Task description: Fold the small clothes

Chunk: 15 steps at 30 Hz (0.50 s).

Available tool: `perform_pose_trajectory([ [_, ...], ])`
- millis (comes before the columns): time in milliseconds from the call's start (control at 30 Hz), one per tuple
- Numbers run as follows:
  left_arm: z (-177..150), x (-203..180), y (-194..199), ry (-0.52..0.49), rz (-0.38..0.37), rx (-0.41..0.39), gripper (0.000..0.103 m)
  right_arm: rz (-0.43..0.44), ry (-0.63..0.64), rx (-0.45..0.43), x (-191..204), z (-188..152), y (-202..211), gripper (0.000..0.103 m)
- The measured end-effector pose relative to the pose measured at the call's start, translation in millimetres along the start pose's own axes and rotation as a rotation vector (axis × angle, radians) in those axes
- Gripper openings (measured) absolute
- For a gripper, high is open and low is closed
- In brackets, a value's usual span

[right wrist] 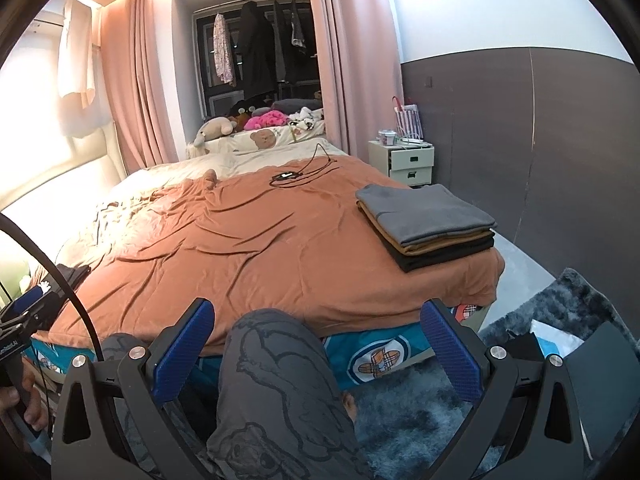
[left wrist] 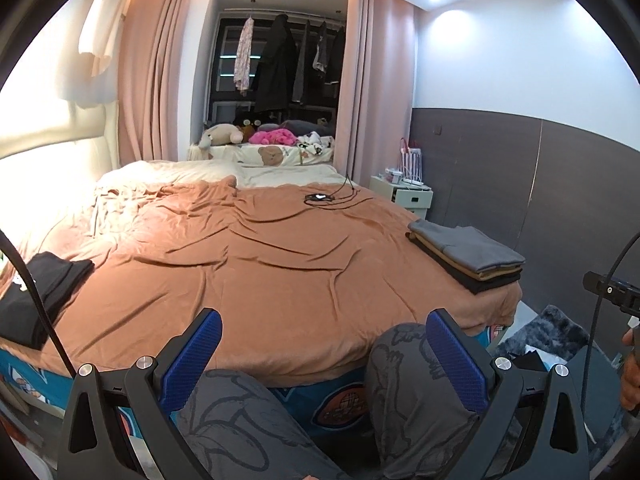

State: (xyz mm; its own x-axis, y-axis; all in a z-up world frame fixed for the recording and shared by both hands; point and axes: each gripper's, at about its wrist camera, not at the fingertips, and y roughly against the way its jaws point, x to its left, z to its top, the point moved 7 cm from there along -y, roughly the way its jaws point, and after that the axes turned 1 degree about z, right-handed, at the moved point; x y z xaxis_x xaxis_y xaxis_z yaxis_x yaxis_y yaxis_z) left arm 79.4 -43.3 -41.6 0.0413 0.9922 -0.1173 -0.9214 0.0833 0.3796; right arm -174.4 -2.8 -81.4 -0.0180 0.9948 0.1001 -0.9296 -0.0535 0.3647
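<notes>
Both tools held low at the bed's (left wrist: 280, 280) near edge, above the person's knees (left wrist: 400, 360). Left gripper (left wrist: 324, 354) fingers (left wrist: 192, 356) spread wide, nothing between them. Right gripper (right wrist: 316, 354) likewise released and empty.

Folded stack (right wrist: 428, 220) at the right front corner of the brown cover: grey on top, tan under it, black at the bottom, edges roughly aligned. Unfolded black garment (left wrist: 36, 292) at the left front edge of the bed, partly hanging over the side; white print visible near its outer end. Middle of the cover bare apart from a small device with cables (left wrist: 320, 198) toward the far side.

Judged step: fetch the next piece, most likely the black garment, and bring it to the open middle for folding.

Notes for doing it well:
- Reach with the left tool, nearer to the garment; pinch a single layer at a hem or shoulder, not a bunch.
- Keep the trailing cable (left wrist: 36, 292) clear of the cloth.
- Lift rather than drag, to avoid rucking the already wrinkled cover.
- Take the second corner with the right tool, spread flat, print side down, before the first fold.
- Lay it well apart from the stack so as not to knock it.
</notes>
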Motion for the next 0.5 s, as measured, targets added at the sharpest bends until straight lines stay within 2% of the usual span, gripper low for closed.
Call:
perform_pose_trajectory([
  [500, -1.0, -9.8, 1.3, -0.019, -0.019, -0.002, 0.103, -0.029, 0.010, 0.026, 2.9, 0.2, -5.5, 0.103],
])
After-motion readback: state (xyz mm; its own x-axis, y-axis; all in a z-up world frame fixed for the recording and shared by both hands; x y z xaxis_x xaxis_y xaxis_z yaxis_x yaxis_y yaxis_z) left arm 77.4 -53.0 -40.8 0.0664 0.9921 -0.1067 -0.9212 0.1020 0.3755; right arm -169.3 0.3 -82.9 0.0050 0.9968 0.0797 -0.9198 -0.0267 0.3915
